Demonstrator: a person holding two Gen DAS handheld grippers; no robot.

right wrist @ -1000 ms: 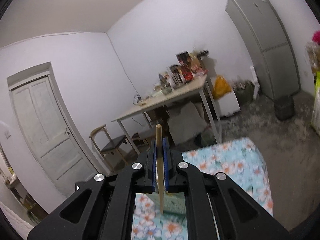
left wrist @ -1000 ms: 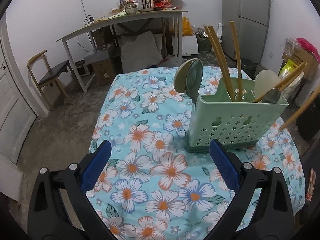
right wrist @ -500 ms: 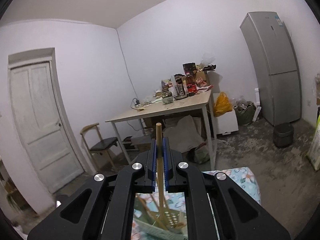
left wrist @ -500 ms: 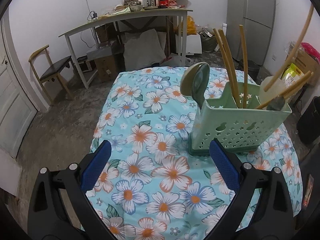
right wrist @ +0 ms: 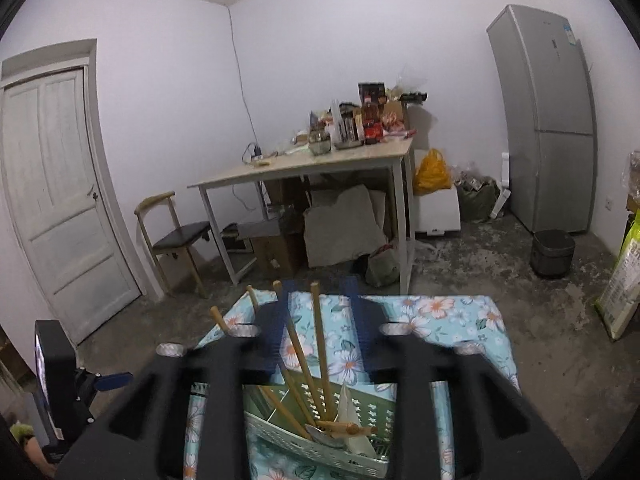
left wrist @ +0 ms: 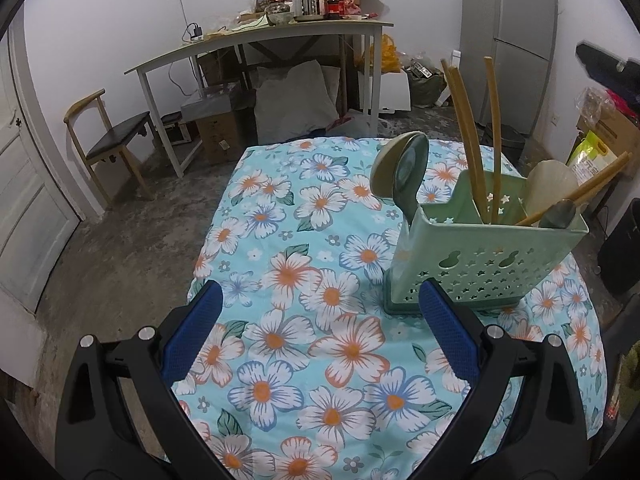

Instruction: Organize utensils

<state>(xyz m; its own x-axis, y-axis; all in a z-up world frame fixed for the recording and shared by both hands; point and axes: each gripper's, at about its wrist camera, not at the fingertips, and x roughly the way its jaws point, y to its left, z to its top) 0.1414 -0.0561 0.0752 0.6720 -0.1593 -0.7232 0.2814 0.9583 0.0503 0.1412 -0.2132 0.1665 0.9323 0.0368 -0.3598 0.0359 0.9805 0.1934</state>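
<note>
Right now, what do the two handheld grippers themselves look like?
Both are matte black plastic. The left gripper has two curved black fingers with cut-out slots, silver screw heads and ribbed blue pads. The right gripper shows the same black body, silver screws and blue pads, blurred here. No sleeve or cable is visible.

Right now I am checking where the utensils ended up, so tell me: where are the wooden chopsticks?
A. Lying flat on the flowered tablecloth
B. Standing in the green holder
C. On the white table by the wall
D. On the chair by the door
B: the chopsticks stand upright or leaning inside the green holder, which sits on the flowered tablecloth.
</note>
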